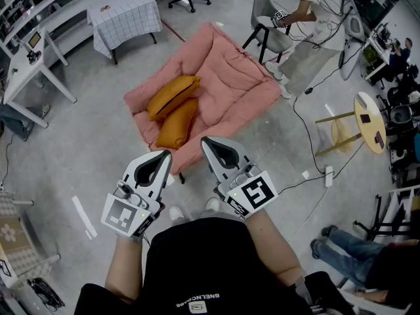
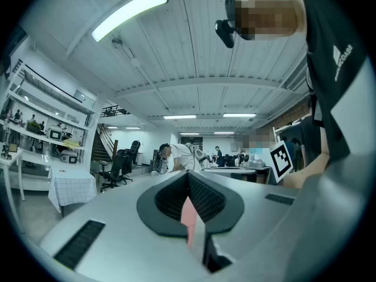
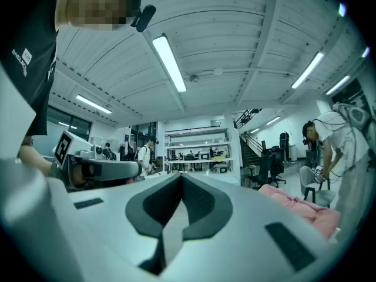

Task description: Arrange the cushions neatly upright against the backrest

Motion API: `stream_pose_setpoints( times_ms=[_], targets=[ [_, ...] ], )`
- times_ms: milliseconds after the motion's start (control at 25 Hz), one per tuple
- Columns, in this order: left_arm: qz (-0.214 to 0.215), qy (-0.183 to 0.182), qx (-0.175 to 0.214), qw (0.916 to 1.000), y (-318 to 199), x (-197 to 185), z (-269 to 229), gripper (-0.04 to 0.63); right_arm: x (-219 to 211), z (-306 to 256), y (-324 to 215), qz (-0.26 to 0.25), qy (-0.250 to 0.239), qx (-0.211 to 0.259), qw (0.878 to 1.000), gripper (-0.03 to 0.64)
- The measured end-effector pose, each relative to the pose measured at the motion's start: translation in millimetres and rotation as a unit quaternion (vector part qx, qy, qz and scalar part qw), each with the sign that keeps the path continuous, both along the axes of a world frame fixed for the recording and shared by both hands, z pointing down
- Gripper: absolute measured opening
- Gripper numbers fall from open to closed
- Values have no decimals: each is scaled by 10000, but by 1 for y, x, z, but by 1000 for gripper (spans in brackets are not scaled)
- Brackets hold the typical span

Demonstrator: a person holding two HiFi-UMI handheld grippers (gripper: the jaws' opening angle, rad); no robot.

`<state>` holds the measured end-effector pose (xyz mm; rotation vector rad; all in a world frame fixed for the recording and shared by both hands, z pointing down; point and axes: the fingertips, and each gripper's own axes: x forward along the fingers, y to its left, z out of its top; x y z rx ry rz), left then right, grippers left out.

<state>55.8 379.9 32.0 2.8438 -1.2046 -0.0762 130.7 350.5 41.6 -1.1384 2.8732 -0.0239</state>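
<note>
Two orange cushions lie on the left part of a pink floor sofa (image 1: 230,84). The upper cushion (image 1: 172,95) lies slanted near the sofa's middle. The lower cushion (image 1: 176,125) lies below it, close to the sofa's front edge. Both grippers are held in front of my chest, short of the sofa and touching nothing. My left gripper (image 1: 161,157) is shut and empty. My right gripper (image 1: 209,143) is also shut and empty. The right gripper view catches the pink sofa (image 3: 305,207) at its right edge; the left gripper view shows only the room.
A white table (image 1: 26,51) and a checked-cloth table (image 1: 125,12) stand at the upper left. A person stands beside a grey chair (image 1: 269,28) beyond the sofa. A yellow round side table (image 1: 371,120) and cables lie on the floor at right. Another person's legs (image 1: 348,248) show lower right.
</note>
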Motion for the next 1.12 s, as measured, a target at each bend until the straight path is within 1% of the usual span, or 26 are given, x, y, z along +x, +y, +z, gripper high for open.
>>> stream_pose_setpoints(
  times_ms=[80,200,400,520,600,720,800,920,1000,1120],
  targets=[
    [-24,39,6,10000,-3,6,0,12,7,-1,-2,-16,-11,-7,10000,8],
    [-76,105,-104,9999,-7,14,4,12,17,2,-5,-35,5,17,10000,8],
    [-175,280,-139,9994,-18,30,6,11,39,3,-16,-195,-258,-37,9995,9],
    [-337,304,-203,9988,-27,47,8,12,55,11,-24,-234,14,-40,9997,9],
    [-462,232,-231,9984,-31,57,12,12,65,15,-27,-282,72,-23,9996,9],
    [-627,158,-273,9975,-35,66,20,12,77,19,-34,-369,-136,-92,9992,9],
    [-726,76,-321,9968,-39,69,24,12,83,22,-42,-342,-174,-109,9992,11],
    [-735,-88,-376,9965,-45,70,31,12,83,29,-55,-414,-211,-271,9986,9],
    [-760,-141,-409,9962,-51,68,35,12,80,34,-62,-537,-149,-415,9976,9],
    [-833,-78,-503,9952,-68,63,38,12,72,41,-75,-621,147,-415,9971,9]
  ],
)
